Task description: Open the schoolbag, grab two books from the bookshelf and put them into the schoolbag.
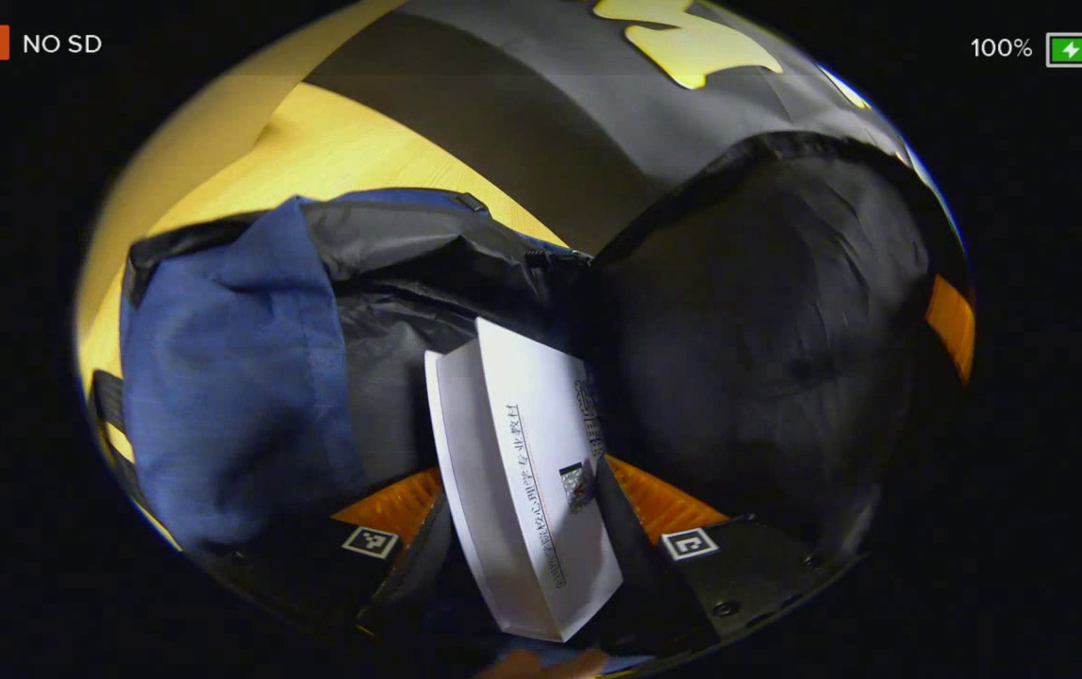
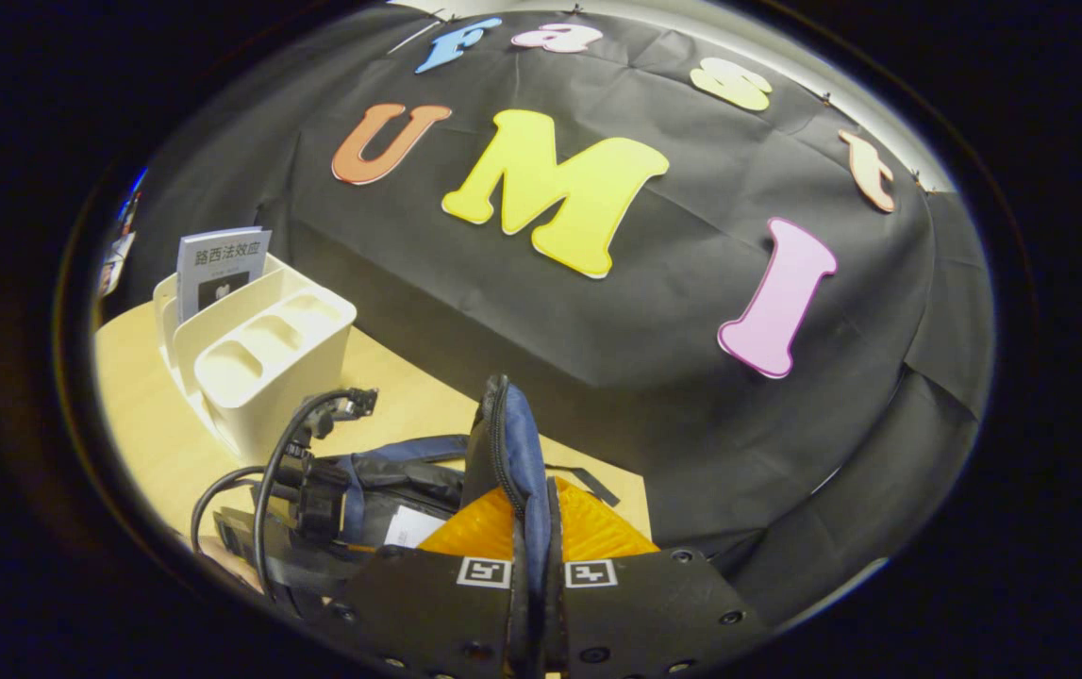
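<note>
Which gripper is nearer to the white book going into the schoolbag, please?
Left. The left gripper holds the white book between its fingers, over the open schoolbag. The right gripper is off the book, clamped on the bag's edge beside it.

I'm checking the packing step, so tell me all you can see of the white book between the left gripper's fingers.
The white book is a thin paperback with a plain cover, a line of dark print and a small dark mark. It tilts, its far end inside the open schoolbag against grey lining. The left gripper is shut on its near end.
</note>
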`<state>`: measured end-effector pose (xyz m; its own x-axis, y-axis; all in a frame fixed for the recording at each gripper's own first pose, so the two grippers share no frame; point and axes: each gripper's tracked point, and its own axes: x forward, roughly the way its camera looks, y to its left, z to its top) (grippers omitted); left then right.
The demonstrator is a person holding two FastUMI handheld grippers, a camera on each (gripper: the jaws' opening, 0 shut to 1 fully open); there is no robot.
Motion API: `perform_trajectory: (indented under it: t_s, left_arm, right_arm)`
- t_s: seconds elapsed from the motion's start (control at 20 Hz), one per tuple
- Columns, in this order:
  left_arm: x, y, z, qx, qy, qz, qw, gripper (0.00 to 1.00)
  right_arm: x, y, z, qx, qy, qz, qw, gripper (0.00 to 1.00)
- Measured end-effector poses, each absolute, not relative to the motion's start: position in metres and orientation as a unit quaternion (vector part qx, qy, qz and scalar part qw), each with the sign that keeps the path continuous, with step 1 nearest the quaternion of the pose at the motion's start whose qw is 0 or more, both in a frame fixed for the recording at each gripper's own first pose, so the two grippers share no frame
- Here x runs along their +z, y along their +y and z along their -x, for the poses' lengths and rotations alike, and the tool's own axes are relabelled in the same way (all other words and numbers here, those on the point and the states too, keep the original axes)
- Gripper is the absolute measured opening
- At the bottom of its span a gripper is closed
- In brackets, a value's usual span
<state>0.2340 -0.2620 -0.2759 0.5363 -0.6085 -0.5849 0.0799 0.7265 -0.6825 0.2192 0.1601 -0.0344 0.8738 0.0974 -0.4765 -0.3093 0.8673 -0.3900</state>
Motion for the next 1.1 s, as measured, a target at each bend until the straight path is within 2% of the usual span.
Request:
perform_trajectory:
  t_s: [0.15, 0.3, 0.75, 1.1]
  left_arm:
    - [-0.277, -0.258, -0.236, -0.195, 0.445, 0.249, 0.838, 0.96]
    - [-0.265, -0.250, -0.239, -0.184, 0.458, 0.231, 0.839, 1.00]
    - [-0.264, -0.244, -0.238, -0.182, 0.487, 0.193, 0.832, 1.00]
    - [-0.247, -0.212, -0.224, -0.200, 0.458, 0.270, 0.823, 1.00]
  right_arm:
    - [-0.038, 0.155, -0.218, 0.105, 0.230, 0.229, 0.940, 0.06]
    - [-0.039, 0.151, -0.215, 0.105, 0.231, 0.225, 0.941, 0.06]
    - [-0.040, 0.150, -0.211, 0.108, 0.232, 0.217, 0.942, 0.06]
    - [-0.048, 0.151, -0.206, 0.108, 0.236, 0.222, 0.940, 0.06]
